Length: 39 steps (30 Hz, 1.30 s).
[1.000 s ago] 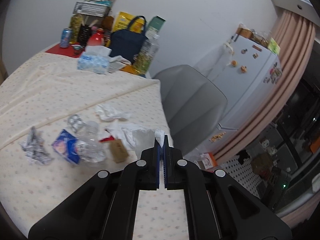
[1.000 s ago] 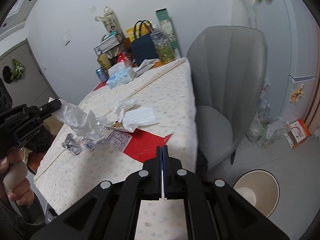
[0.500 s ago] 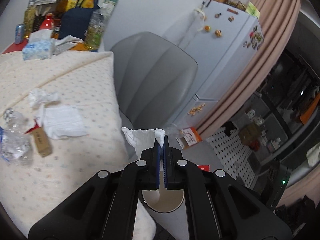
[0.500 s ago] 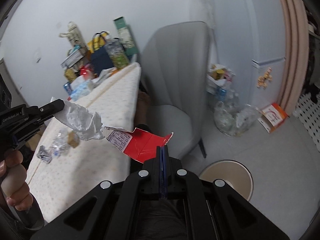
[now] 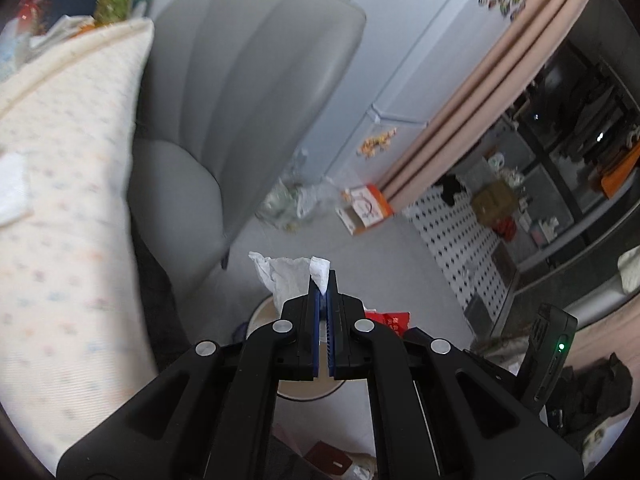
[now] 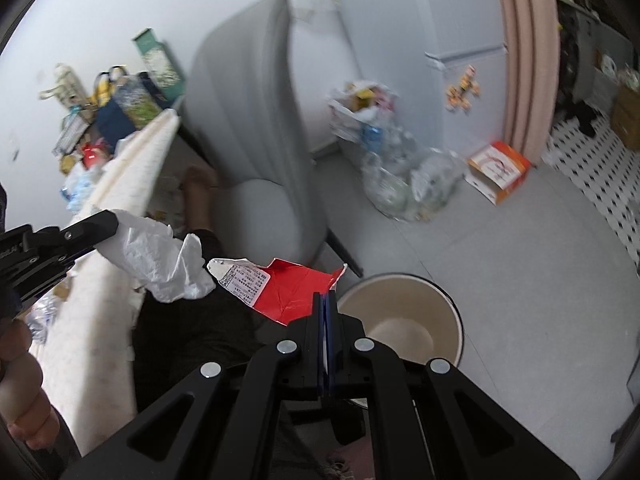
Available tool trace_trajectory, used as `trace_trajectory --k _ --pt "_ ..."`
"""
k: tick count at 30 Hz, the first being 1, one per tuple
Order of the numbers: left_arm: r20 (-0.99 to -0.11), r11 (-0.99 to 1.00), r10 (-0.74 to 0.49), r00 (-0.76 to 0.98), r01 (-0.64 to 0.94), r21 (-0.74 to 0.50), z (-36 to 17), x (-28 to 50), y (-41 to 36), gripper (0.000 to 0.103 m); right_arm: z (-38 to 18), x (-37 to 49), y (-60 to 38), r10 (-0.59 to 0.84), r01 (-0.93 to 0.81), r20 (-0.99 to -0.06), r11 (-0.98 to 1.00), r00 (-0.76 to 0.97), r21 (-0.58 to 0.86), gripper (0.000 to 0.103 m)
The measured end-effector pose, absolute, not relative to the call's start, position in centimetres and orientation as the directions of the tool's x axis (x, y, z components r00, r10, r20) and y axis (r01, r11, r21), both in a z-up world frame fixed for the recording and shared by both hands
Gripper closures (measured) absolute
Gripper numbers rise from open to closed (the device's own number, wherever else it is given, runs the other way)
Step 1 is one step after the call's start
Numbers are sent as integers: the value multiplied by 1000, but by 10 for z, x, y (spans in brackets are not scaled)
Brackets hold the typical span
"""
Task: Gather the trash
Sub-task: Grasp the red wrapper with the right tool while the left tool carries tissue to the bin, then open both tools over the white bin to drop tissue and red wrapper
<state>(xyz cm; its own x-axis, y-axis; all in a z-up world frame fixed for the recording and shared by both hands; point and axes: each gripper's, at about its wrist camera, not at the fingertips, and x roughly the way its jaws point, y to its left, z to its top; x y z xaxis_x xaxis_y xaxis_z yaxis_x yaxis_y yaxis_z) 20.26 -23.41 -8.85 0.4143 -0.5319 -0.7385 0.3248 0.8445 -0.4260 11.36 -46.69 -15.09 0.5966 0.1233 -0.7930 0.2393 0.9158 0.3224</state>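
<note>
Carry-to-bin step: left gripper (image 5: 323, 280) is clenching crumpled tissue (image 5: 286, 276), right gripper (image 6: 325, 300) clenching red wrapper (image 6: 286, 290); next, centring over wastebasket (image 6: 454, 312), then releasing.

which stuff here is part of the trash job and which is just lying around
Part of the job:
- white tissue in the left claw
- red wrapper in the right claw
- cream bin on the floor

Lying about:
- grey chair
- orange box
- bag of bottles
- white fridge
</note>
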Motion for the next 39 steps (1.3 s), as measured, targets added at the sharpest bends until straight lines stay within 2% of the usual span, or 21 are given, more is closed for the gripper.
trace_trajectory --k 7,9,10,11,18,20,23,24,25,26,27,28,39 --pt "-789 843 -521 326 341 -416 -130 211 -276 99 -206 125 -500 134 350 -839 866 527 358 95" --pt "-799 844 -516 308 344 -412 -139 212 -286 99 -219 126 -506 149 373 -849 849 508 373 69" --pt "-803 844 -514 302 345 -410 -142 212 -289 99 -221 124 -510 142 384 -847 844 513 374 41" --pt "-809 845 -510 294 347 -406 -146 213 -293 99 -222 122 -512 127 390 -844 844 522 369 38" --pt "-828 838 -508 238 359 -411 -167 219 -316 99 -224 109 -542 50 454 -857 831 514 321 38" --pt "-830 833 -512 223 366 -416 -170 218 -322 99 -222 104 -550 24 473 -857 826 514 307 33" --pt "-830 821 -523 191 372 -432 -178 217 -331 98 -219 100 -560 -14 497 -856 819 517 287 30" --pt "-835 822 -521 179 369 -434 -180 217 -333 91 -218 99 -562 -21 504 -856 816 517 284 30" --pt "-833 818 -527 169 367 -443 -182 216 -334 73 -217 98 -564 -25 509 -855 813 518 284 29" --pt "-827 812 -537 165 364 -455 -182 217 -335 61 -216 98 -565 -27 511 -855 811 518 285 29" --pt "-821 814 -541 182 361 -456 -181 215 -333 40 -215 97 -565 -29 513 -854 810 520 285 28" --pt "-818 820 -535 209 361 -444 -177 212 -330 33 -214 97 -564 -30 513 -853 810 521 285 28" --pt "-769 855 -518 375 259 -450 -132 198 -264 21 -183 103 -533 -31 448 -816 847 578 285 13"
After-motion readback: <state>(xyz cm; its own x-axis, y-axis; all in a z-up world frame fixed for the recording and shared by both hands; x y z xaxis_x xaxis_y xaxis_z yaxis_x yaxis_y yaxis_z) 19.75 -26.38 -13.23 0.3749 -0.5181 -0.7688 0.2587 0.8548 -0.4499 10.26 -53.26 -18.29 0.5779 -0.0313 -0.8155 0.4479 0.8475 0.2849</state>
